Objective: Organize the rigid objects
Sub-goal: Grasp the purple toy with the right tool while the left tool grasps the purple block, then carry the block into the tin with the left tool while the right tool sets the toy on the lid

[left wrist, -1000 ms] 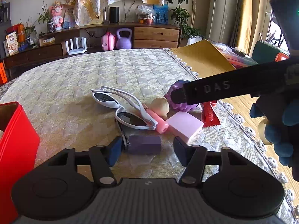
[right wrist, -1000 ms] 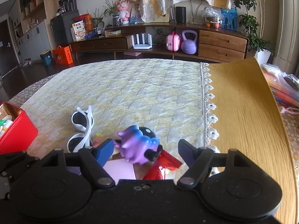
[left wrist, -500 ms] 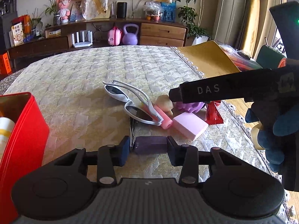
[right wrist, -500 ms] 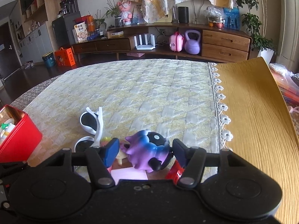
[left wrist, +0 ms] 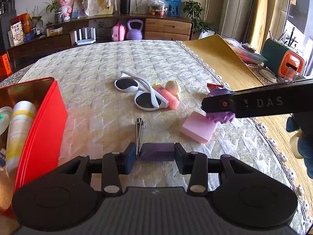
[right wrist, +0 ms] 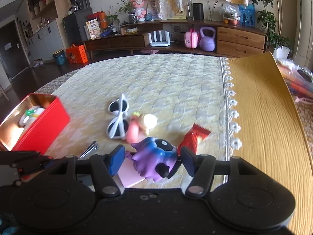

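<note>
My left gripper point(left wrist: 154, 156) is shut on a purple block point(left wrist: 157, 151) together with a metal nail clipper point(left wrist: 139, 135), lifted above the quilted tablecloth. My right gripper point(right wrist: 152, 159) is shut on a purple-blue toy figure point(right wrist: 154, 159), raised above a pink block point(left wrist: 198, 129); the toy also shows in the left wrist view point(left wrist: 221, 115). White sunglasses point(left wrist: 140, 93), a pink tube point(left wrist: 169, 98), a cream toy point(left wrist: 173, 86) and a red wrapper point(right wrist: 193, 137) lie on the cloth. A red tin box point(left wrist: 47, 121) stands at the left.
The red box holds a yellow-banded bottle point(left wrist: 18, 125) and other small items. A yellow mat point(right wrist: 264, 105) covers the table's right side past the lace edge. A green and orange holder point(left wrist: 283, 62) stands at the far right.
Both grippers closed on their objects and lifted them. The left gripper rose with the purple block and nail clipper; the right rose with the purple toy off the pile.
</note>
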Action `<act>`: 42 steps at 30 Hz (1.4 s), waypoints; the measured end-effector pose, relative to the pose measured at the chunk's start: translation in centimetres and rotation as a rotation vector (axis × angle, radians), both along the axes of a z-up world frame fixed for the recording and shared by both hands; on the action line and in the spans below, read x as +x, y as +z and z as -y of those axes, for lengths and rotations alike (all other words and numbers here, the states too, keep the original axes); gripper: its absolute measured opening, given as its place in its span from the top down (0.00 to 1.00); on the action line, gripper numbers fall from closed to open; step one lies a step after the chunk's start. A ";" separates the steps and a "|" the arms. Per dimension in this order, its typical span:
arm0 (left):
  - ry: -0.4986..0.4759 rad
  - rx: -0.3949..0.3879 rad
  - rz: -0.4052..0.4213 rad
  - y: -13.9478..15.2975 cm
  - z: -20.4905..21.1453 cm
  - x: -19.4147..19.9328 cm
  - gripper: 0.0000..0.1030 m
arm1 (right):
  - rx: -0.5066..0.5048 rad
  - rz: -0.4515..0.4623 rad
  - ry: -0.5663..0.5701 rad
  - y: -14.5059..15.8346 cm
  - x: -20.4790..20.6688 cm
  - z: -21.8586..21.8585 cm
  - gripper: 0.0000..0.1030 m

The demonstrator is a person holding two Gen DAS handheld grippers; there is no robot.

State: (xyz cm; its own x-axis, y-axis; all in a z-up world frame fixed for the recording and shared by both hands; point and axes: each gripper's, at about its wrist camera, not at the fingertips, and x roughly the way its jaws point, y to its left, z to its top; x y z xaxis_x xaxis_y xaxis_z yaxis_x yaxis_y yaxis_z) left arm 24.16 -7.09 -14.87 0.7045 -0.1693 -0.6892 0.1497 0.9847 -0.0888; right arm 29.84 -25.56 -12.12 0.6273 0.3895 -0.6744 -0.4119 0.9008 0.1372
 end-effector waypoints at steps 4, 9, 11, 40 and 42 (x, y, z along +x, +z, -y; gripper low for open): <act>0.006 0.004 -0.020 0.2 -0.4 -1.4 0.41 | 0.010 -0.001 -0.001 0.2 -1.1 0.1 0.40; -0.042 -0.011 -0.010 0.3 0.1 -2.4 0.40 | 0.014 -0.012 -0.006 0.0 -1.7 0.4 0.40; -0.056 -0.022 -0.010 0.2 0.4 -2.2 0.40 | 0.018 -0.014 -0.011 0.1 -1.9 0.5 0.40; -0.020 -0.020 0.018 2.2 -0.3 -1.7 0.63 | 0.021 0.013 -0.007 2.3 -5.0 0.1 0.40; -0.015 -0.034 0.022 3.0 -0.7 -2.1 0.63 | 0.020 0.022 -0.003 2.9 -5.7 -0.1 0.40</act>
